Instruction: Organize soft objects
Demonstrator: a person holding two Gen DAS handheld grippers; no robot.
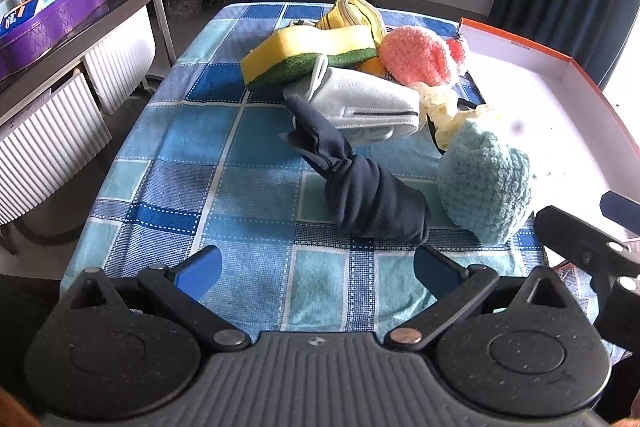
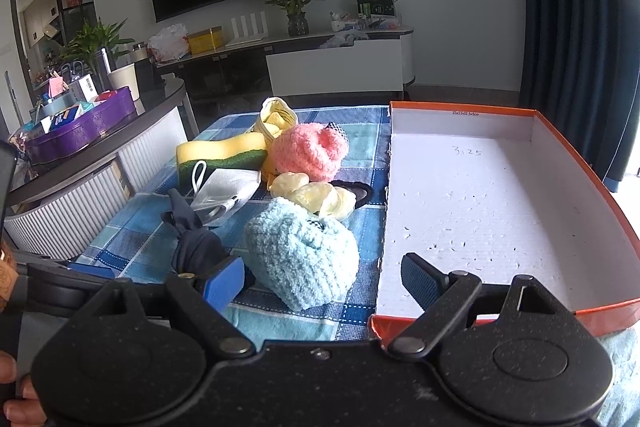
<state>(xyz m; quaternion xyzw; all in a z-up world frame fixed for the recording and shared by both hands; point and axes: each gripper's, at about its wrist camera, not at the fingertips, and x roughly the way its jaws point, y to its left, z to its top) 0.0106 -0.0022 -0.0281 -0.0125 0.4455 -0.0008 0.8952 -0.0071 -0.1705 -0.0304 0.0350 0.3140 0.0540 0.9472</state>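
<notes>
Both the left gripper [image 1: 318,267] and the right gripper [image 2: 322,277] were held spread, nothing between their pads. The soft objects, a navy cloth [image 1: 372,195] and a blue knit [image 2: 300,251] nearest, were heaped at nine o'clock of the orange-rimmed box [image 2: 580,163].

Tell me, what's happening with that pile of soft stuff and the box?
A person holds two grippers, both open and empty. The left gripper faces a dark navy sock on the checked tablecloth; the right gripper hovers by a light blue knitted ball. The orange-rimmed box beside the pile holds none of the soft things yet.
</notes>
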